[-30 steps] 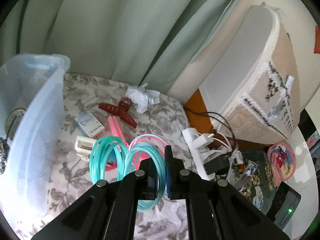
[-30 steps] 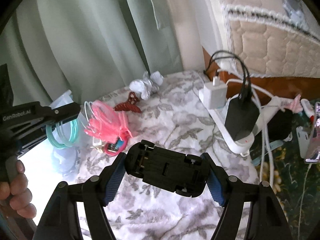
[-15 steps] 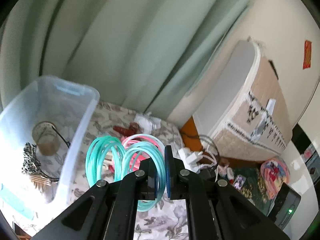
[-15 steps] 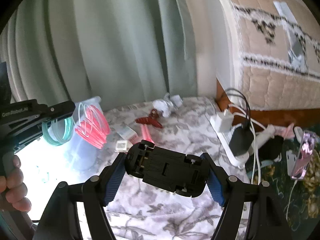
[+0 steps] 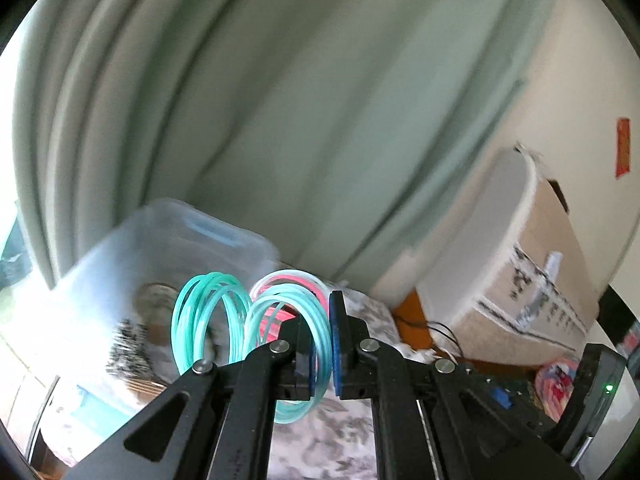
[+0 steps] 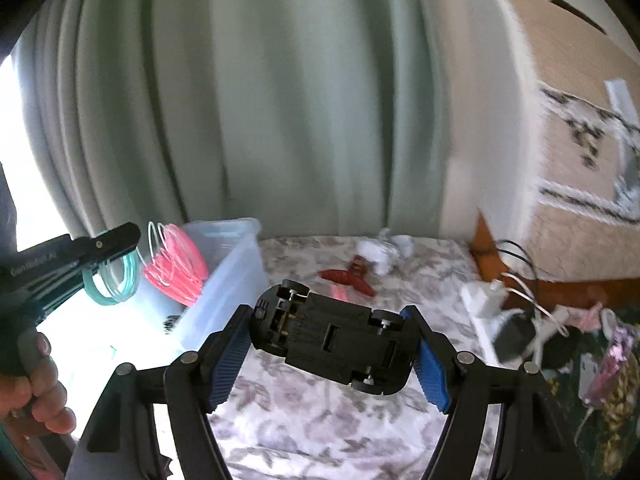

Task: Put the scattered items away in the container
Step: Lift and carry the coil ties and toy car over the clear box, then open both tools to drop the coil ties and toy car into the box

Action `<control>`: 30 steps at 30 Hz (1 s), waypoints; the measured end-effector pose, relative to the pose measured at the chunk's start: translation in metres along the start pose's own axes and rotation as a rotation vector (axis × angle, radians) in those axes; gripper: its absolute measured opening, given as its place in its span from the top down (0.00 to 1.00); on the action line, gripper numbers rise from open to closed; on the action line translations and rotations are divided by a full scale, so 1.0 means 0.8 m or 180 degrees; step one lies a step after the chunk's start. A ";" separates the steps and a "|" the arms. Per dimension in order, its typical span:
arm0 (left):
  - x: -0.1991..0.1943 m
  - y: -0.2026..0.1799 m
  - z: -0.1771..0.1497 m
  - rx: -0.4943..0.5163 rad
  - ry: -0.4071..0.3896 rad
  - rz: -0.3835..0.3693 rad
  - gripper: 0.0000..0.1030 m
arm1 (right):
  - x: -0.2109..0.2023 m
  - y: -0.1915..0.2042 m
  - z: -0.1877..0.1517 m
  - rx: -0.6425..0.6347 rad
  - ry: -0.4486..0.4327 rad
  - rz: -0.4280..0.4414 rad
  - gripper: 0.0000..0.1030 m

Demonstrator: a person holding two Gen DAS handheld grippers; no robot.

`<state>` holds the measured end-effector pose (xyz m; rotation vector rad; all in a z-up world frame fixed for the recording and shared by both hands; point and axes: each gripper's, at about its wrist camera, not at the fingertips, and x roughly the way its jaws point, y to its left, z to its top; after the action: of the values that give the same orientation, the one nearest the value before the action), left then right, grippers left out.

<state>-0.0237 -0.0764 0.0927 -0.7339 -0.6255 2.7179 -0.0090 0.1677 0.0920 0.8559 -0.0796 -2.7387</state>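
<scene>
Change since earlier frames: both tongs have risen and swung toward the container; the left tongs' rings, a second ago above the floral cloth beside the clutter, now hang in front of the container's open top, and the toy car sits higher over the cloth.
Left tongs: clamped together on a bundle of teal rings, with pink rings linked in the same bunch.
Rings' place: in the right wrist view the teal rings and pink rings hang at the near rim of the container, the pink ones over its opening.
Container: clear plastic tub on the bed, left of the rings; a round tin-like thing and a spotted black-and-white item lie inside, blurred.
Right tongs: closed on a black toy car, gripped nose and tail, underside facing the camera, held right of the container and above the floral bedcover.
Left on the bedcover: red hair claw and crumpled white paper, both beyond the car, well right of the container.
Hand: wrapped round the left tongs' handle, at the left edge.
Background: green curtain behind the container; white power strip with plugs far right of it.
</scene>
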 end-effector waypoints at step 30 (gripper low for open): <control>0.066 0.172 -0.022 -0.0686 0.0329 0.0495 0.95 | 0.178 0.197 -0.002 -0.0797 0.0592 0.0886 0.26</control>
<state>-0.0769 -0.1725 -0.0077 -1.0072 -0.8804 2.7567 -0.0826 -0.0226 0.0327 0.9432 0.1650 -2.3394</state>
